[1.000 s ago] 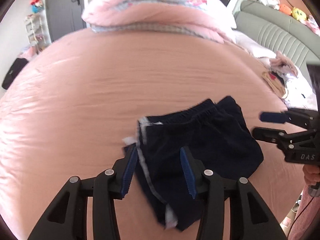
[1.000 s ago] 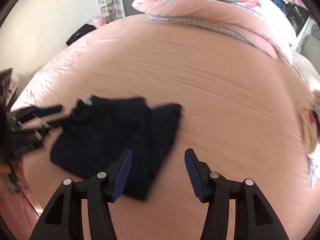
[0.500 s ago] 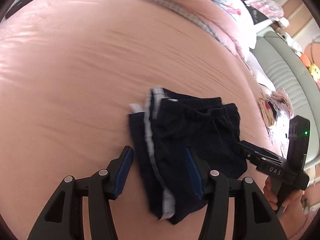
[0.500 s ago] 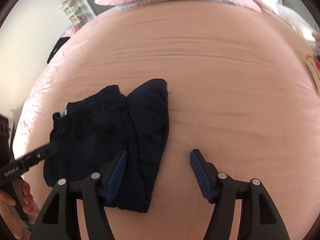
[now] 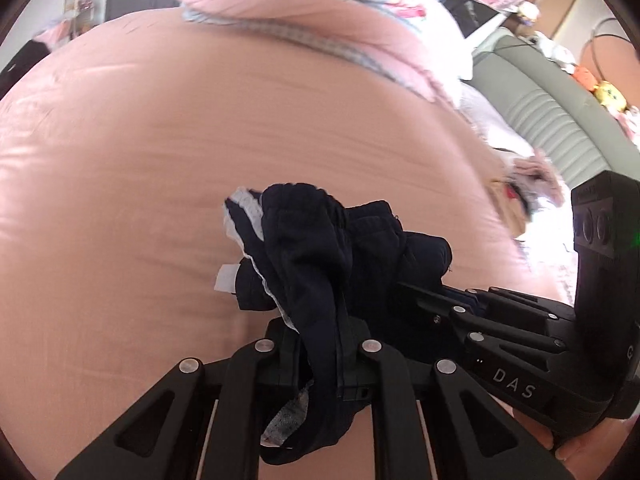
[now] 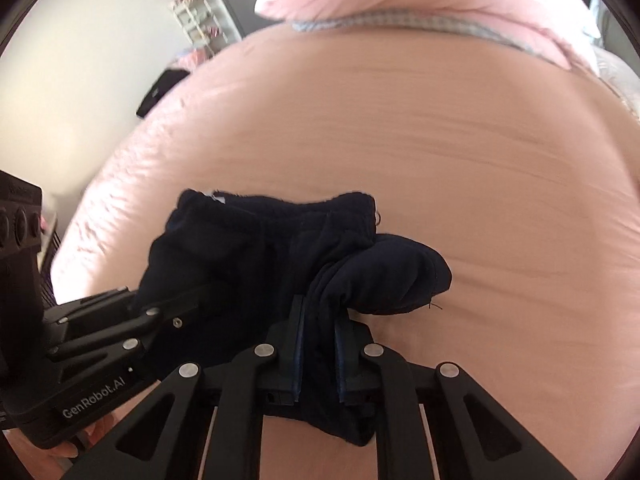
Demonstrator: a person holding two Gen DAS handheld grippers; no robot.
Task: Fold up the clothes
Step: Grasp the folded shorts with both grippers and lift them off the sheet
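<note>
Dark navy shorts [image 5: 332, 256] with a white side stripe lie bunched on the pink bed sheet [image 5: 160, 160]. My left gripper [image 5: 320, 344] is shut on the near left edge of the shorts, cloth hanging between its jaws. My right gripper [image 6: 318, 344] is shut on the near right part of the shorts [image 6: 280, 252], a fold bulging to its right. Each gripper shows in the other's view: the right one [image 5: 480, 320] at the right, the left one [image 6: 120, 320] at the left.
A pink quilt [image 5: 320, 20] is heaped at the far end of the bed. A grey-green sofa [image 5: 540, 92] with small clothes beside it stands to the right. A white shelf [image 6: 200, 20] and a dark bag [image 6: 160, 88] are on the left.
Both grippers have closed on the near edge of the shorts. The shorts, flat before, are now bunched and lifted at the near side.
</note>
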